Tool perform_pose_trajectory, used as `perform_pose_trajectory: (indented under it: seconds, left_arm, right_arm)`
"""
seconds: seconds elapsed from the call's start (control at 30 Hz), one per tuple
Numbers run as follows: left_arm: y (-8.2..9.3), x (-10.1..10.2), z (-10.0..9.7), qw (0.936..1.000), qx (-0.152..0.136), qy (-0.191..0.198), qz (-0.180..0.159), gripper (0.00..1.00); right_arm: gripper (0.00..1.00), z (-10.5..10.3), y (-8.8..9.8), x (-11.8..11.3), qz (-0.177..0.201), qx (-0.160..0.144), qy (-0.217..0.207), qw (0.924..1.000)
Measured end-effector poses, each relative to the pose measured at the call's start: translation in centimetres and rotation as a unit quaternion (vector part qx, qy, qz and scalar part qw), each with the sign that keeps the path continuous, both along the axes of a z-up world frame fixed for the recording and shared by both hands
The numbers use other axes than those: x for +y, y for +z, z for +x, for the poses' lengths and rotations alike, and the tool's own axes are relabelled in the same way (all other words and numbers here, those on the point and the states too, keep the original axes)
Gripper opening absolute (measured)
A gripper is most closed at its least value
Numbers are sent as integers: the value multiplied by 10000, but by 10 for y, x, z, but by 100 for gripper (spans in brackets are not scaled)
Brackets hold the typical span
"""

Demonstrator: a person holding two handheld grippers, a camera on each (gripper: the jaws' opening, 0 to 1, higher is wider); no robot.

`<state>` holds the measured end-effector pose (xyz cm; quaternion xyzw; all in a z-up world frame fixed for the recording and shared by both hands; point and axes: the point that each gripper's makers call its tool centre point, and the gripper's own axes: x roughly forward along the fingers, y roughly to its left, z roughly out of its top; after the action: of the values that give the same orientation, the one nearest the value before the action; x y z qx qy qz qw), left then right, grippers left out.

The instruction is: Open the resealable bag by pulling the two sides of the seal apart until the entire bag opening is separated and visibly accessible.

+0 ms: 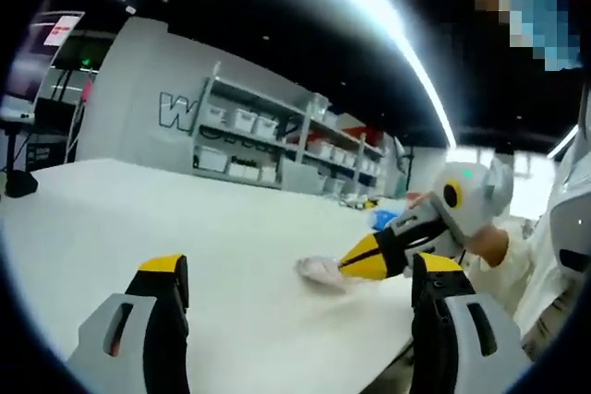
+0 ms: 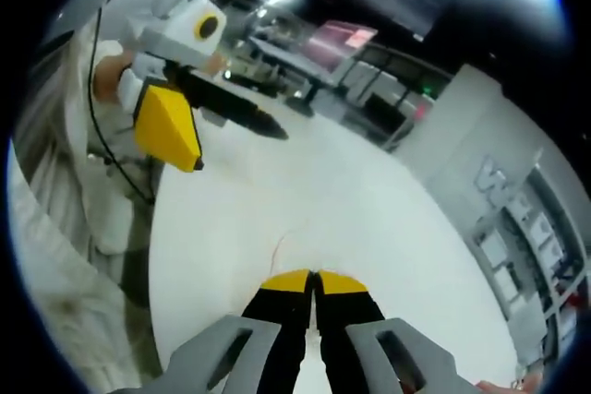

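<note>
Left gripper view: right gripper (jaws closed) on bag.

a big dark letter "w" stands on the grey wall, just beside the shelves. more letters come after it, but the shelves hide them. in the right gripper view the same big "w" shows on the wall, tilted, and the rest is too blurry to read. a screen has a red and white patch with marks too small to read.
</note>
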<state>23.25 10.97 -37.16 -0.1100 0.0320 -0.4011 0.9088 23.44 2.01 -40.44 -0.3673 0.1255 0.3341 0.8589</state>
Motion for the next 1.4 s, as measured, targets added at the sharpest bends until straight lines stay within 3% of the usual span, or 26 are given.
perform_pose_trajectory:
  seconds: [0.43, 1.13, 1.4]
  left_arm:
    - [-8, -1, -3, 9999, 67, -22, 77, 100]
    - [-17, -1, -3, 9997, 84, -31, 208, 100]
    - [-14, 1, -2, 9997, -67, 29, 248, 100]
  right_arm:
    - [0, 1, 14, -4, -17, -212, -72, 9997]
    - [0, 2, 58, -8, -40, -880, -146, 9960]
    - [0, 5, 67, -7, -161, -1025, -88, 9946]
